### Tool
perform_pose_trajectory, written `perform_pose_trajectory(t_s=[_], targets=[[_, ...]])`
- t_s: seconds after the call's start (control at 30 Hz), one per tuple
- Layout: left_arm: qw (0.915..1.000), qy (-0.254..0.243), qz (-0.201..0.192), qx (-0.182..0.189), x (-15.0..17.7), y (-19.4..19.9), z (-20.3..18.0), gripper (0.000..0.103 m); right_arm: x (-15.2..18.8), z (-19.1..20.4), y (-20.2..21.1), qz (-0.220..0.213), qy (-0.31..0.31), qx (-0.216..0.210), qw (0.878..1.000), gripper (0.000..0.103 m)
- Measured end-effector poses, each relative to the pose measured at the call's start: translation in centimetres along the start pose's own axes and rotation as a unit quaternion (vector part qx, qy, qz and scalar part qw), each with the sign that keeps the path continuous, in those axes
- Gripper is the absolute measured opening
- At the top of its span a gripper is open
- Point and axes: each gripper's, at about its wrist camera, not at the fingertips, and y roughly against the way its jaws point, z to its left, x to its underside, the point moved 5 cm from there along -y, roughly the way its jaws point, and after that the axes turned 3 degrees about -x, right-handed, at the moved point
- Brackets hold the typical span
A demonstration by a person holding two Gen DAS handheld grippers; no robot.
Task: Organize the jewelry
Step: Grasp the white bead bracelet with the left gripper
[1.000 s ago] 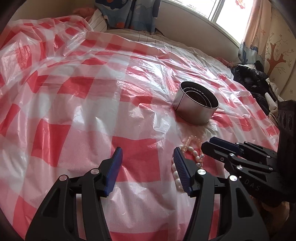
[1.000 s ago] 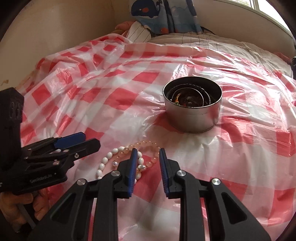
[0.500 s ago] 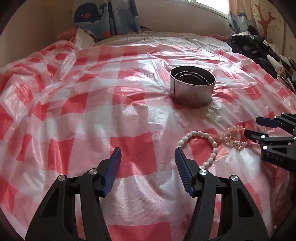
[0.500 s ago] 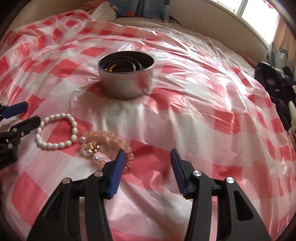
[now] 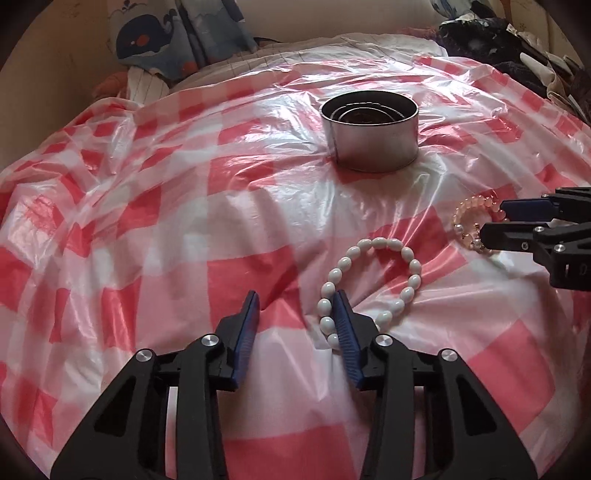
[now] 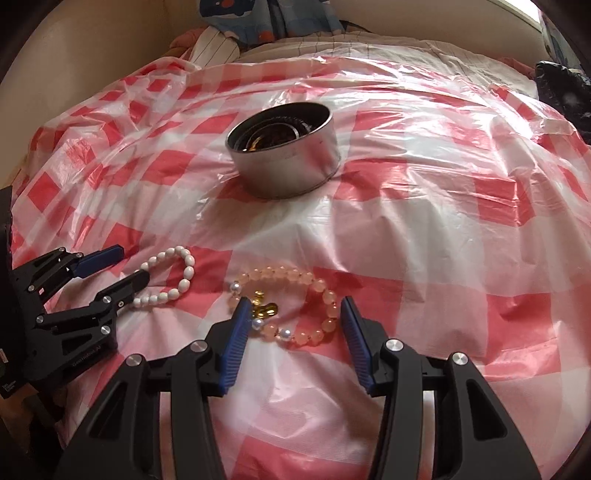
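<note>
A white bead bracelet (image 5: pixel 373 280) lies on the red-and-white checked plastic sheet (image 5: pixel 147 229). My left gripper (image 5: pixel 295 306) is open, its right finger touching the bracelet's near-left beads; it also shows in the right wrist view (image 6: pixel 127 267). A pink bead bracelet with pearls and a gold charm (image 6: pixel 291 301) lies to the right. My right gripper (image 6: pixel 291 308) is open and straddles its near part; it shows in the left wrist view (image 5: pixel 493 221) too. A round metal tin (image 5: pixel 371 131) with jewelry inside stands beyond both bracelets, also in the right wrist view (image 6: pixel 284 147).
The sheet covers a soft bed and is wrinkled. A whale-print cloth (image 5: pixel 166 40) and striped pillow (image 6: pixel 218 44) lie at the far edge by the wall. Dark clothes (image 5: pixel 491 33) are piled at the far right.
Both grippers have moved closer and lower to the bracelets. The left finger now touches the white bracelet; the right gripper now straddles the pink one. The right gripper opened a second ago.
</note>
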Motion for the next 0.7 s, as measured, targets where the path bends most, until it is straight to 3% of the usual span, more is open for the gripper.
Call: perform_pose_trajectory(t_s=[0.13,0.17,0.27,0.43,0.57,0.6,0.63,0.7], targets=[[0.9983,0.047,-0.031,0.013,0.5,1.8,2.0,0.029,0.3,1.8,-0.1,0.01,0.004,-0.083,0.996,0.044],[0.9974,0.058,-0.039,0.02,0.4,2.1,2.5,0.029,0.2,2.0,0.2,0.001,0.006,-0.087,0.996,0.044],[0.9962,0.07,-0.036,0.035,0.1,1.6,2.9,0.029,-0.1,1.5,0.6,-0.014,-0.004,-0.074,0.997,0.044],[0.9971,0.036,-0.048,0.046,-0.1,0.9,1.1,0.035,-0.5,1.1,-0.1,-0.02,-0.011,-0.052,0.998,0.044],[0.9944,0.028,-0.095,0.038,-0.4,2.6,1.1,0.036,-0.4,2.2,-1.1,-0.013,0.031,-0.015,0.999,0.045],[0.9952,0.018,-0.09,0.033,-0.5,2.5,0.9,0.036,-0.2,2.4,-1.5,-0.005,0.044,0.0,0.999,0.044],[0.9967,0.006,-0.075,0.031,-0.5,2.0,0.5,0.036,0.0,2.6,-1.6,-0.003,0.054,0.01,0.998,0.042],[0.999,-0.019,-0.029,0.029,0.0,0.3,-0.1,0.028,0.1,3.2,-1.5,0.0,0.065,0.0,0.998,0.017]])
